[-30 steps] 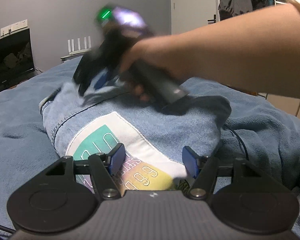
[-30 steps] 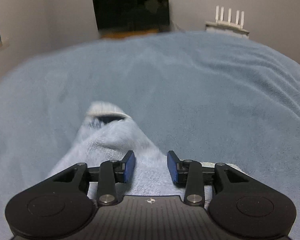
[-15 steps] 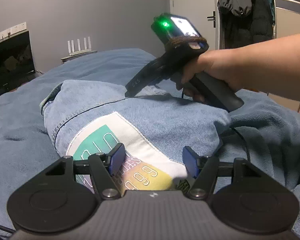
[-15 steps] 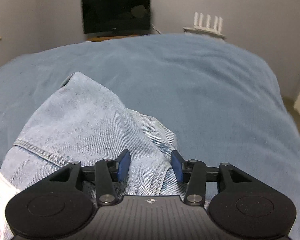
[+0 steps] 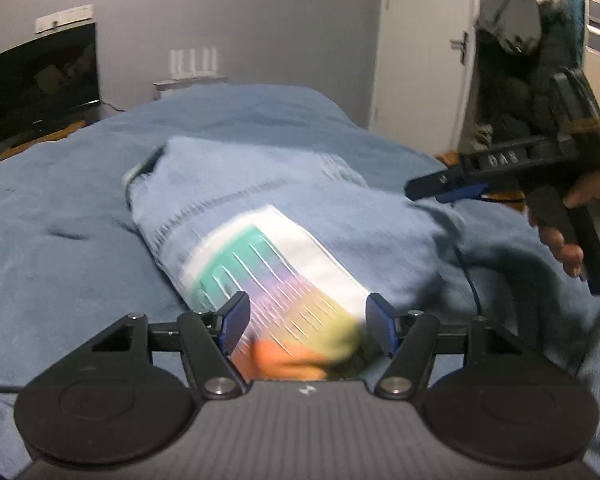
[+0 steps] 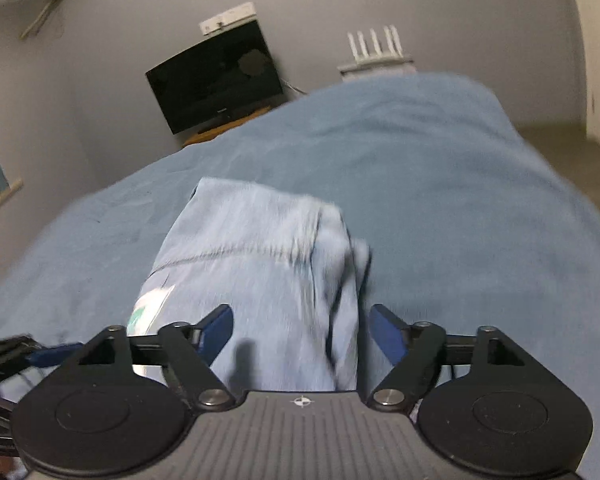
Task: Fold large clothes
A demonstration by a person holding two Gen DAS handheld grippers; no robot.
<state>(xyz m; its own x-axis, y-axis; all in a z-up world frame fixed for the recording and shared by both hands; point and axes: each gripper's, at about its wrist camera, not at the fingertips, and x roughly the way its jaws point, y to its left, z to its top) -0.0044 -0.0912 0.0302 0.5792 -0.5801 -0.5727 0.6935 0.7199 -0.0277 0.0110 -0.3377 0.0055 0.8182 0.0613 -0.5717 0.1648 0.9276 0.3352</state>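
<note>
**Fingers apart on both sides, folded denim lies on the bed**

Fingers of the left gripper (image 5: 306,326) stand apart over the printed patch (image 5: 276,264) of the denim garment (image 5: 300,200), pressing on nothing. The right gripper (image 6: 300,334) has its fingers opening, with the garment's right edge below and between them but not pinched; from the left wrist view it hangs clear off the garment's right side, held in a hand (image 5: 572,232).

The garment lies as a compact folded bundle in the middle of the blue bed (image 5: 60,240), patch side up. The fold looks nearly finished. To do the remaining step well, both grippers would best come down on the loose right-hand layers (image 6: 348,264), which look uneven, square them against the bundle, and press flat without dragging the blanket beneath. Motion blur hides the finer creases.
</note>
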